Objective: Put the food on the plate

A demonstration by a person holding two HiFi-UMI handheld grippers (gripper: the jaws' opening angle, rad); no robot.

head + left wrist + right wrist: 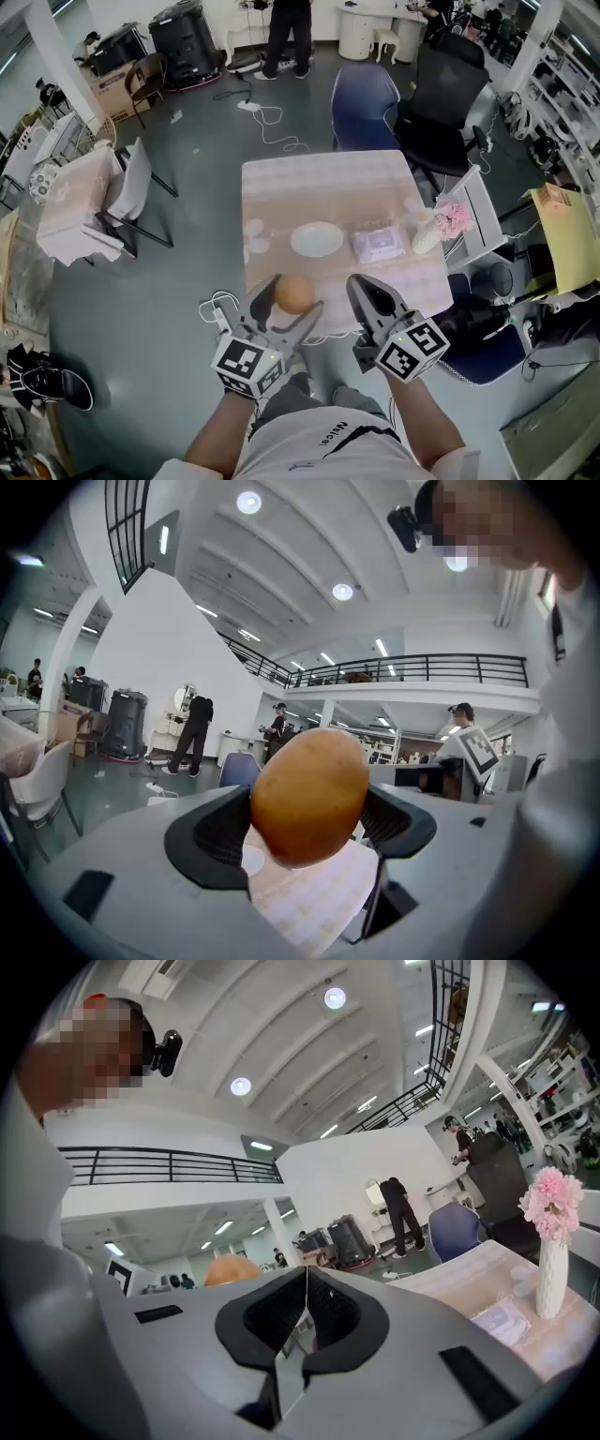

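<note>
A round golden-brown bun [294, 293] sits clamped between the jaws of my left gripper [290, 306], held above the table's near edge. In the left gripper view the bun [309, 796] fills the gap between both pads. A white plate [317, 239] lies empty on the table [281, 187], beyond the bun. My right gripper [368, 298] hovers to the right of the bun, its jaws closed together on nothing. From the right gripper view the jaws [306, 1316] meet in a thin line, and the bun [232, 1270] peeks over the left side.
A clear bag [378, 246] lies right of the plate, with a white vase of pink flowers [441, 223] beyond it. Chairs [366, 103] stand at the table's far side and right. A cloth-covered chair [84, 202] stands left; a cable trails on the floor.
</note>
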